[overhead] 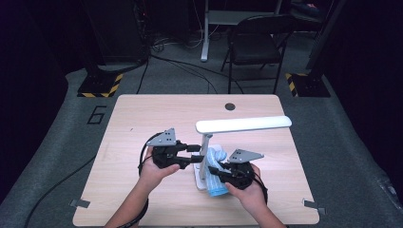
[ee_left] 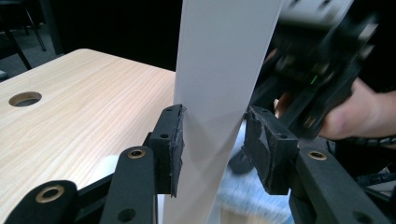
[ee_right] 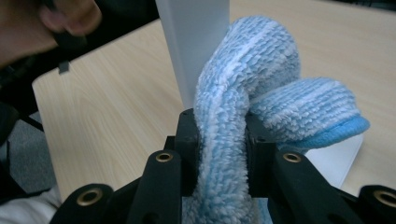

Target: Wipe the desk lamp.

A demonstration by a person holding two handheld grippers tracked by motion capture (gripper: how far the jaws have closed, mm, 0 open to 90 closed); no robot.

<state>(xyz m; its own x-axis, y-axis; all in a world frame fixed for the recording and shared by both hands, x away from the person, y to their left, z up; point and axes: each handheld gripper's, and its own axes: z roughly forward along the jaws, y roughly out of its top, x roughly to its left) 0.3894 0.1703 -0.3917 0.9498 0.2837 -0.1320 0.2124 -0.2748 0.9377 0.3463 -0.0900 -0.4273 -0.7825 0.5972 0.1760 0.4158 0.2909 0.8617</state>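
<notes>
High view is showing the white desk lamp [overhead: 209, 142] standing near the middle of the table [overhead: 142, 114], with you working on it from both sides. Your left claw [overhead: 194, 151] is reaching around the lamp's upright post [ee_left: 219, 93]; its jaws are standing open, one pad [ee_left: 173, 140] just touching the post and the other a little apart, so it is not really gripping yet. Your right claw [ee_right: 223, 154] is closing firmly on the blue cloth [ee_right: 252, 107], which is lying folded against the post above the lamp's base.

If you are rubbing hard with the cloth while the left side is loose, the lamp could be tipping or sliding, since its long head makes it top-heavy. The thick cloth could also be slipping out from the jaws, or catching on the post.
</notes>
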